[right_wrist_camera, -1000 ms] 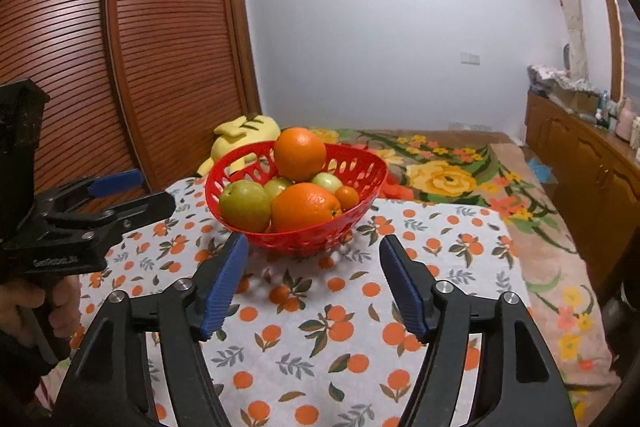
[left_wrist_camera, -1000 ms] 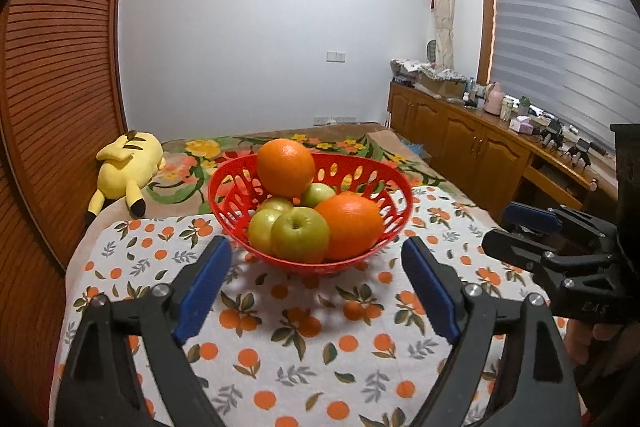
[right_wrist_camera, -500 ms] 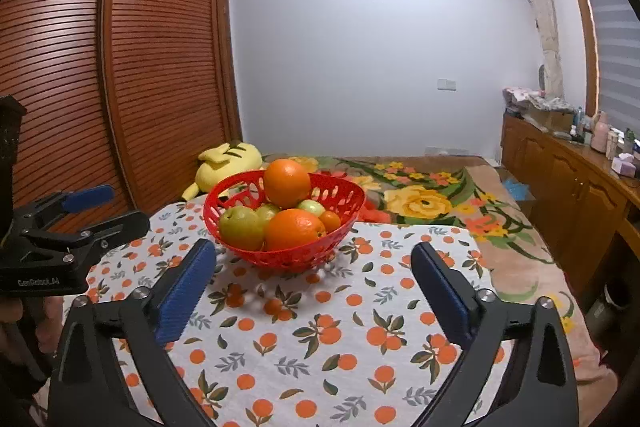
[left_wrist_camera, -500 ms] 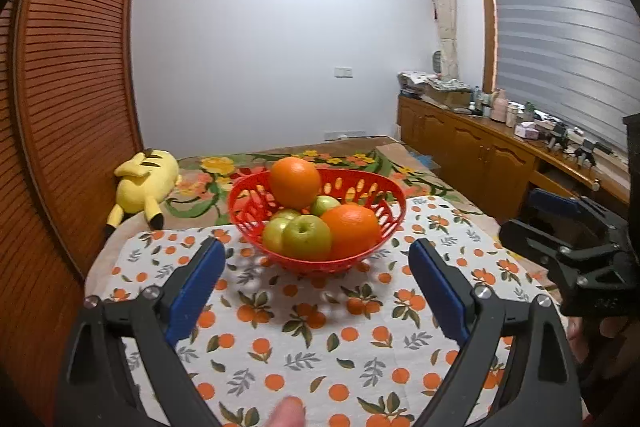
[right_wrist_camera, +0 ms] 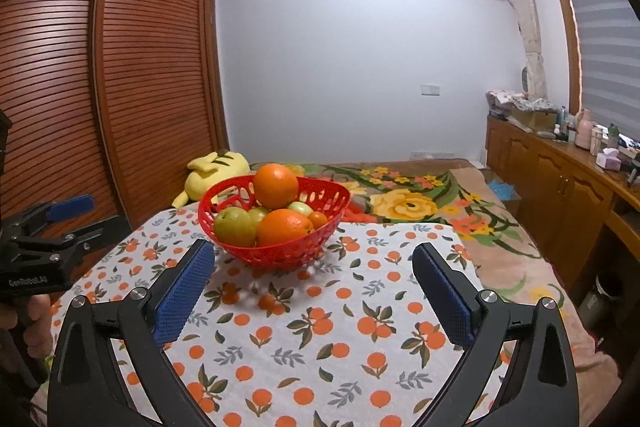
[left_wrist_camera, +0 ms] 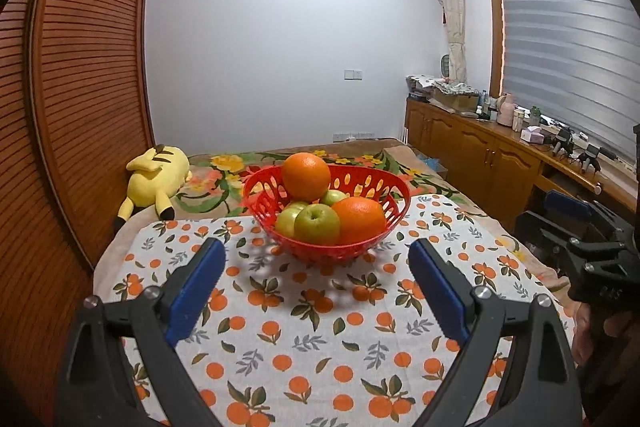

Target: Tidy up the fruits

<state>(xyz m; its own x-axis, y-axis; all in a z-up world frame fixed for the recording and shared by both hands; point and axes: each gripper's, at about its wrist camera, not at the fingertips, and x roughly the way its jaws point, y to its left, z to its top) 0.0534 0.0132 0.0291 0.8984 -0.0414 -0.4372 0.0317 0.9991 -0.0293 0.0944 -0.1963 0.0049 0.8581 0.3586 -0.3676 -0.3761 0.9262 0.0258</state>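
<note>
A red basket (left_wrist_camera: 394, 205) (right_wrist_camera: 332, 203) stands on an orange-print cloth (left_wrist_camera: 312, 331) (right_wrist_camera: 312, 331). It holds a top orange (left_wrist_camera: 306, 176) (right_wrist_camera: 276, 185), a second orange (left_wrist_camera: 359, 214) (right_wrist_camera: 285, 227), several green apples (left_wrist_camera: 317, 224) (right_wrist_camera: 235, 225) and a small orange fruit (right_wrist_camera: 318, 219). My left gripper (left_wrist_camera: 316, 279) is open and empty, held back from the basket. My right gripper (right_wrist_camera: 314, 279) is open and empty, also short of the basket. The right gripper also shows at the right edge of the left wrist view (left_wrist_camera: 580, 227), and the left gripper at the left edge of the right wrist view (right_wrist_camera: 60, 227).
A yellow plush toy (left_wrist_camera: 156, 179) (right_wrist_camera: 212, 171) lies on a floral blanket (right_wrist_camera: 408, 195) behind the cloth. A slatted wooden wardrobe (left_wrist_camera: 72, 107) stands on the left. Wooden cabinets (left_wrist_camera: 480, 155) with clutter run along the right wall.
Both grippers have drawn back and up from the basket, which now looks smaller and farther. The right gripper's jaws have opened wider. The fruit has not moved.
</note>
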